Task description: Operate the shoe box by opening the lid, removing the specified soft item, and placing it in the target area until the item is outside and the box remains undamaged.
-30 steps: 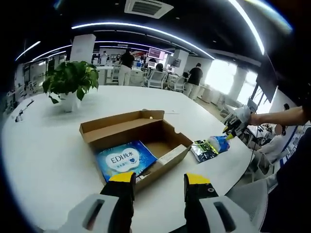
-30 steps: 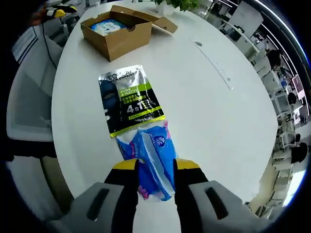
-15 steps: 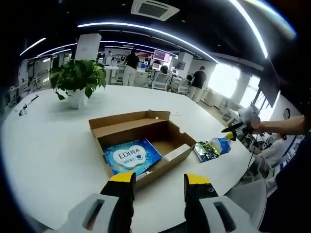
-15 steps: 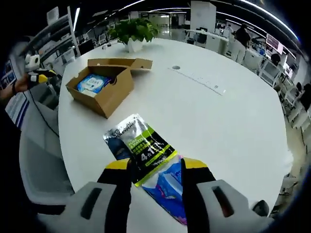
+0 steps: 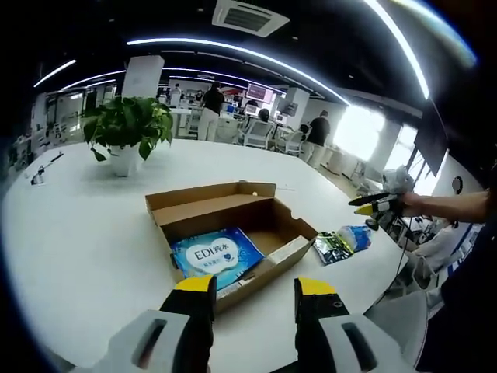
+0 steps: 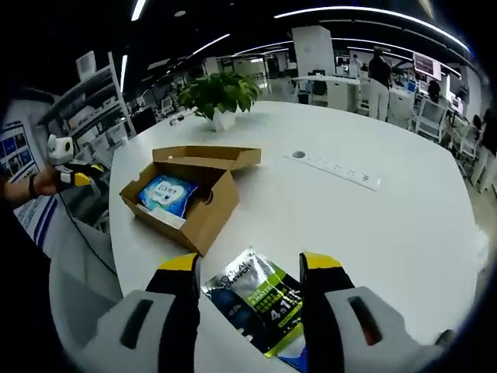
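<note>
With both grippers spread and empty, careless reaching ahead could tear the box lying beyond the jaws.

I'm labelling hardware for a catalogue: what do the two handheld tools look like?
Both match: the left tool and the right tool each have two black jaws capped in yellow, on pale grey moulded bodies with dark slots.

- A potted plant stands on the white bench, well apart from the power strip.
- Office chairs and standing people occupy the background.
- An air vent sits in the ceiling.
</note>
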`<state>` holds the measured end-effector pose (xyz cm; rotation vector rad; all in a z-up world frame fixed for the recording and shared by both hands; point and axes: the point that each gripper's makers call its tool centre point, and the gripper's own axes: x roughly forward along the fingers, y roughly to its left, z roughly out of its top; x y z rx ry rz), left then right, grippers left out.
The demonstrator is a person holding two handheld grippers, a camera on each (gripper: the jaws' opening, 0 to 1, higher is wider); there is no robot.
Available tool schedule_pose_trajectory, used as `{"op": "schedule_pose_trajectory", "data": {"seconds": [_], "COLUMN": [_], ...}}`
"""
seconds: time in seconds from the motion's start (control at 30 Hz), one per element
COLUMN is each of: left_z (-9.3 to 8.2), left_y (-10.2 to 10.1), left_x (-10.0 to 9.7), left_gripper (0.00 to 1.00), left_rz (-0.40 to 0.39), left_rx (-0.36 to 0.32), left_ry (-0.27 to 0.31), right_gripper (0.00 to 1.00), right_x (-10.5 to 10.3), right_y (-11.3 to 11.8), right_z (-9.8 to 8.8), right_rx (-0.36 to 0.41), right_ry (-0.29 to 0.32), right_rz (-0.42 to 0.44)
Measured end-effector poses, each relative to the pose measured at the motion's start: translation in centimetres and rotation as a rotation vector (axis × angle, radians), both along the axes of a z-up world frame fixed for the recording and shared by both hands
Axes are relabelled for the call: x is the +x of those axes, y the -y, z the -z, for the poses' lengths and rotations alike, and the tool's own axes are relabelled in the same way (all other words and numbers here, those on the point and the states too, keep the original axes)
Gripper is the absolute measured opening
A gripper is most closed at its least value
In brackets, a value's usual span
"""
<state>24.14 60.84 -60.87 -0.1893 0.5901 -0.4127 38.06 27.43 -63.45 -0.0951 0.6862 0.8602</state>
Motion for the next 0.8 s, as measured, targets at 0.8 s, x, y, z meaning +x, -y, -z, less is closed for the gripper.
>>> {"op": "schedule_pose_trajectory", "data": {"seconds": [0.8], "left_z": [0.1], "left_y": [-0.6], "left_x": [1.1], "left_gripper": [0.41], "left_rz": [-0.002], "left_rx": [-0.010], "left_ry": [0.006], "right_gripper": [0.48], "right_x": [-0.3], "right_y": [-6.8], "right_z": [0.0], "right_rx": [0.055], "right_ry": [-0.020], "right_rz": [-0.107]}}
